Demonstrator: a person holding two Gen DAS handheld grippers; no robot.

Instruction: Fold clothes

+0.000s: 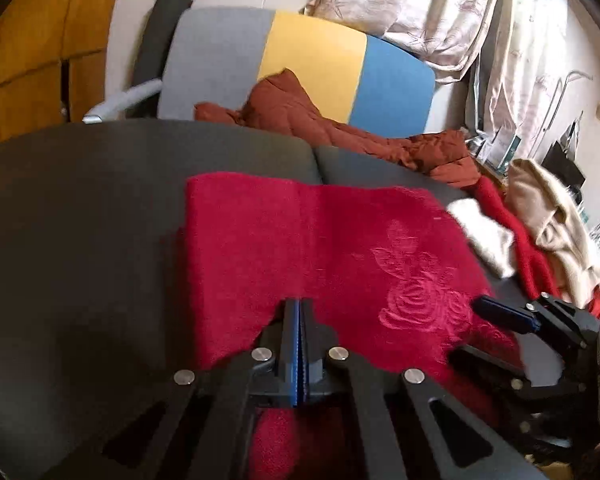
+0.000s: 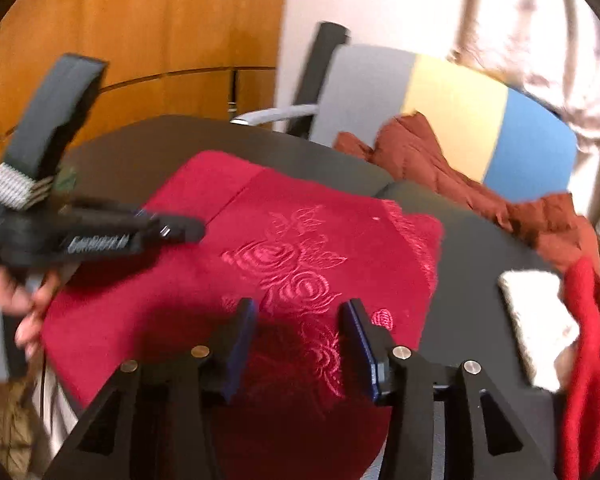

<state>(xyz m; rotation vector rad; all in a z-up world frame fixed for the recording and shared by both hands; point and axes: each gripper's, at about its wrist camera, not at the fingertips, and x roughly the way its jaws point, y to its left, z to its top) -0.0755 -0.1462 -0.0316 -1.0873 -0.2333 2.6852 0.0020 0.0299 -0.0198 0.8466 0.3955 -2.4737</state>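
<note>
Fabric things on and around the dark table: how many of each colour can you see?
Crimson, rose-embroidered cloth: 1
Rust-brown quilted garment: 1
White folded towel: 1
Bright red garment: 1
Beige garment: 1
Total: 5

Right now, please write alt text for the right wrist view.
The open right hand-held gripper hovers over a red cloth with rose embroidery on a dark table. The left hand-held gripper reaches in from the left.
</note>
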